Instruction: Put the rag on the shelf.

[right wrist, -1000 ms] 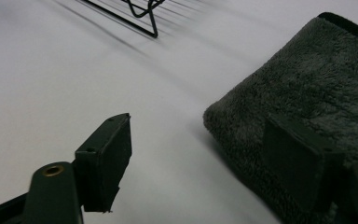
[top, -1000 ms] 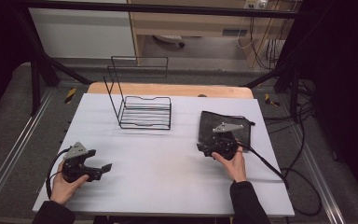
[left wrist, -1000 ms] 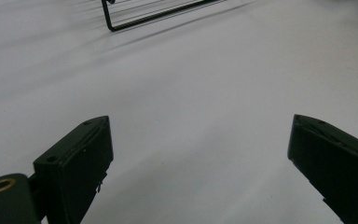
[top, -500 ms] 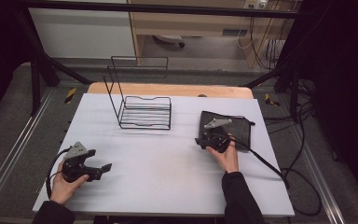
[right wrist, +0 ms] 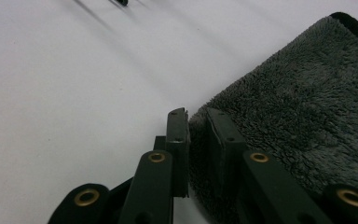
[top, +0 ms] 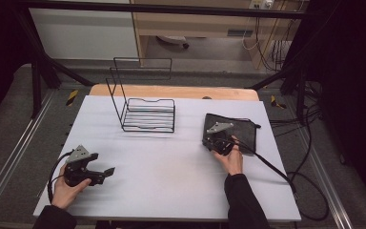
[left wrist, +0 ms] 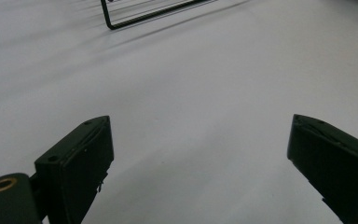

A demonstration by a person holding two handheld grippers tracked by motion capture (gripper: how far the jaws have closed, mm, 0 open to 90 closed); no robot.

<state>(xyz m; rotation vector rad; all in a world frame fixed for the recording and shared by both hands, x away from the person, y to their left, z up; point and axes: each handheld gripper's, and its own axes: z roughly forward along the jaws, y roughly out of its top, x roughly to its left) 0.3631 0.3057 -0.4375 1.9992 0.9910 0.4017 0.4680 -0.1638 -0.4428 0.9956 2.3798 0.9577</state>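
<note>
Left tool [left wrist: 200, 154] agape, right tool [right wrist: 198, 126] pinched

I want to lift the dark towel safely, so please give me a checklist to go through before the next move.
1. Right gripper jaws closed on the near corner of the grey towel: ok, they have just been closing and fabric sits between them.
2. How much fabric is caught: cannot tell.
3. Rest of the towel lies flat on the white table: ok.
4. Left gripper free and open, away from the towel: ok.
5. Wire rack stands apart from the towel: ok.
6. Right gripper's cable off the towel: not ok, it trails across its near part.
</note>
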